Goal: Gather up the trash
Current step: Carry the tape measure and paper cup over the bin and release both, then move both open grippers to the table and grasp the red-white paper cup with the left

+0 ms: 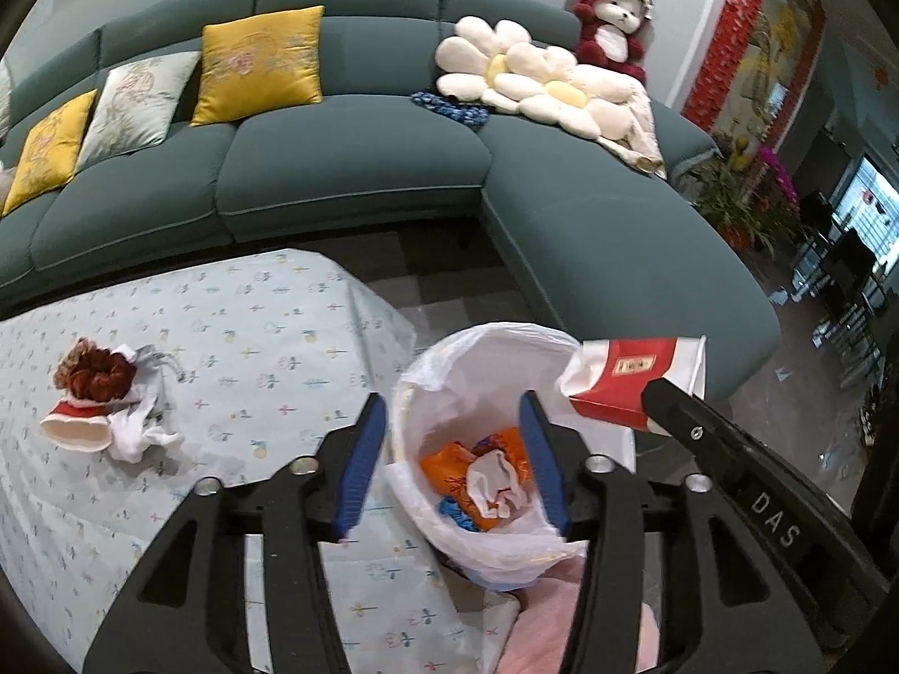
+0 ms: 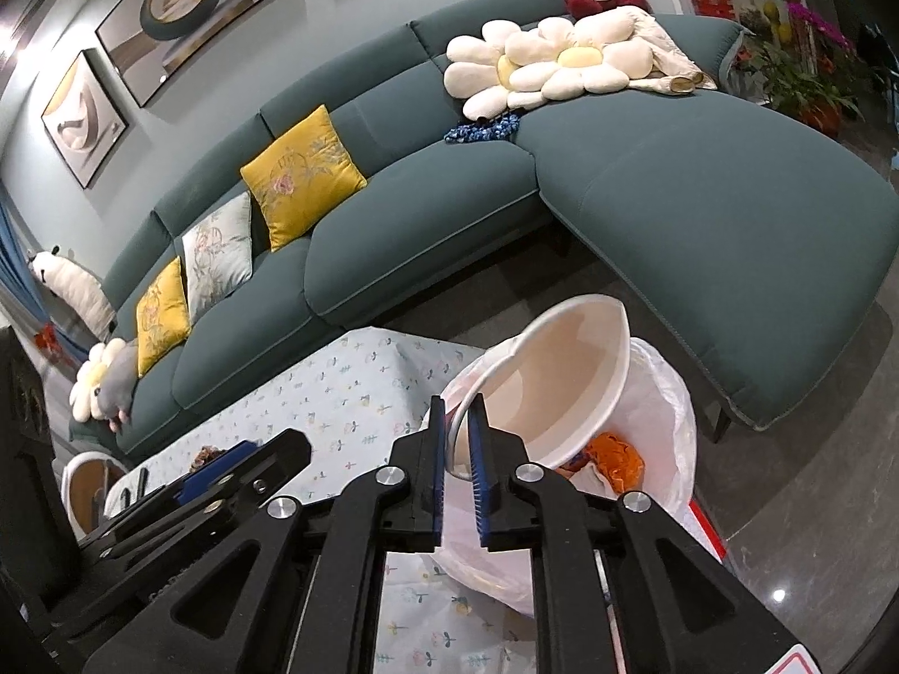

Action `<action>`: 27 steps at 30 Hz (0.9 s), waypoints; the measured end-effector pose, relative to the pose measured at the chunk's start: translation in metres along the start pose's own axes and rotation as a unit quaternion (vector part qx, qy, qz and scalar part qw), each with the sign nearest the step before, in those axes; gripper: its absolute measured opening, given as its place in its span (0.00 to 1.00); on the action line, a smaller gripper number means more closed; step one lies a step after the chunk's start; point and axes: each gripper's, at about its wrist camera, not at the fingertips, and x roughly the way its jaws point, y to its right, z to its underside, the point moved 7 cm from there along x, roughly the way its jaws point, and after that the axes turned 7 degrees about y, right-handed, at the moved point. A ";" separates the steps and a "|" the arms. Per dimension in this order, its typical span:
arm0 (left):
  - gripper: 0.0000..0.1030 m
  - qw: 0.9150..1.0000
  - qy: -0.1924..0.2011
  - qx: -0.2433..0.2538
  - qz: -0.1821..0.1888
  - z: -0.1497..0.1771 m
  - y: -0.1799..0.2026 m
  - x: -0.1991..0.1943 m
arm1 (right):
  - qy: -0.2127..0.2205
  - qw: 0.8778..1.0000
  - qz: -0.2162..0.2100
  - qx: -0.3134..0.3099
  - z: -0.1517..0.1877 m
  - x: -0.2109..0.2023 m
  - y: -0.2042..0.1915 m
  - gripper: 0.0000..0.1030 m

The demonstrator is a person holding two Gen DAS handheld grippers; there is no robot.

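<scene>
A bin lined with a white bag (image 1: 483, 340) stands at the table's corner, holding an orange wrapper (image 1: 449, 463) and crumpled white tissue (image 1: 497, 483). My left gripper (image 1: 449, 399) hangs over the bin's mouth, open, with nothing between its fingers. A red and white paper cup (image 2: 562, 376) tilts over the bin (image 2: 666, 393). Its rim stands between the slightly parted jaws of my right gripper (image 2: 458, 401), with a dark gap at the left pad. From the left wrist view the cup (image 1: 623, 382) shows beside a right gripper finger (image 1: 668, 399).
On the floral tablecloth (image 1: 253, 326) lie another red and white cup (image 1: 76, 427), white tissue (image 1: 132, 438), a grey pouch (image 1: 149, 370) and a dark red fuzzy item (image 1: 101, 373). A teal sofa (image 1: 359, 151) with cushions runs behind and to the right.
</scene>
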 end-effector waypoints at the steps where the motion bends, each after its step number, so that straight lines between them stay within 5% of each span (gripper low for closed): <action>1: 0.52 1.000 0.003 -0.003 -0.005 0.000 -0.005 -0.001 | 0.000 1.000 0.001 -0.002 0.001 0.001 -0.003 0.20; 5: 0.53 1.000 0.003 -0.018 -0.016 0.000 -0.025 -0.004 | 0.006 1.000 0.005 -0.014 0.000 0.002 -0.014 0.39; 19: 0.58 0.996 0.012 -0.071 -0.049 0.002 -0.085 -0.017 | -0.005 0.999 -0.013 -0.049 0.007 0.007 -0.064 0.40; 27: 0.72 0.989 0.017 -0.114 -0.092 0.015 -0.144 -0.029 | -0.026 0.996 -0.029 -0.075 0.029 0.018 -0.106 0.44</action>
